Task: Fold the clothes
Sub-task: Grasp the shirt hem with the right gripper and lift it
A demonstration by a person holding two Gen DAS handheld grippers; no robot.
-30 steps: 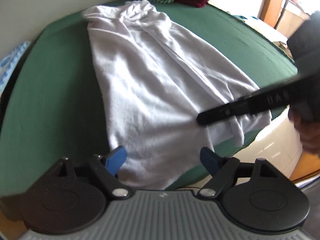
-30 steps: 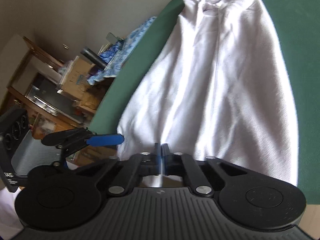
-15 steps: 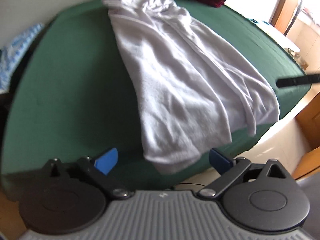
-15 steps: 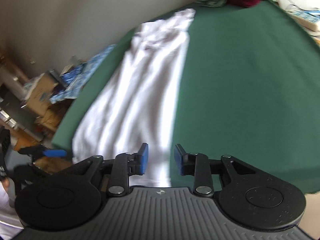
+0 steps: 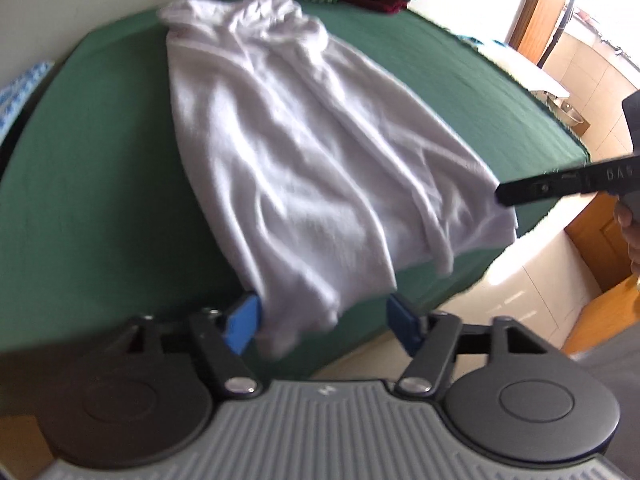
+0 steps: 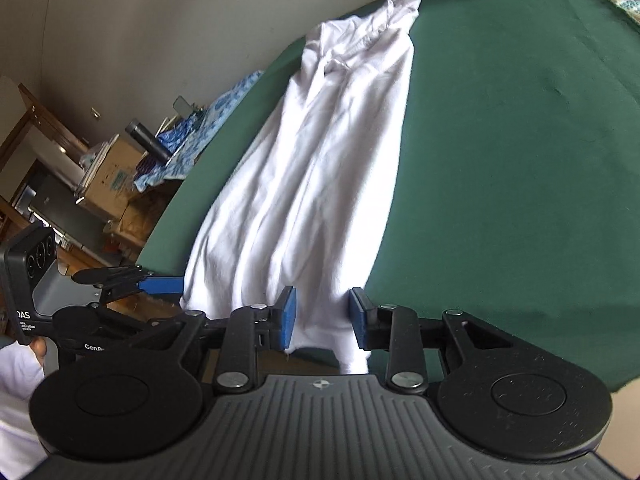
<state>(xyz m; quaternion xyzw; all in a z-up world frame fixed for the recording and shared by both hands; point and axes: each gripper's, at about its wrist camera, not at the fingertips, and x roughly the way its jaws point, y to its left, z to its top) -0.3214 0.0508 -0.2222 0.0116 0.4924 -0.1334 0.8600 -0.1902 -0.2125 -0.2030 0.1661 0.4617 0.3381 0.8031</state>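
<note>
My jaws are closing around the near hem of the white garment [image 5: 304,168], not yet pinching it. It lies lengthwise on the green tabletop [image 5: 92,184], its hem overhanging the edge.

Soft, matt white cotton garment [image 5: 304,184], creased; matt green cloth over the surface [image 6: 520,152]; matt black plastic tongs [image 6: 322,316] with blue rubbery pads [image 6: 288,316].

Daylit, window glare (top right), motion blur, fisheye-bent edges

White garment [image 5: 304,184] [image 6: 316,168]: folded lengthwise, wrinkled, flat on green table [image 5: 88,168], hem draped over near edge, collar toward far edge.
</note>
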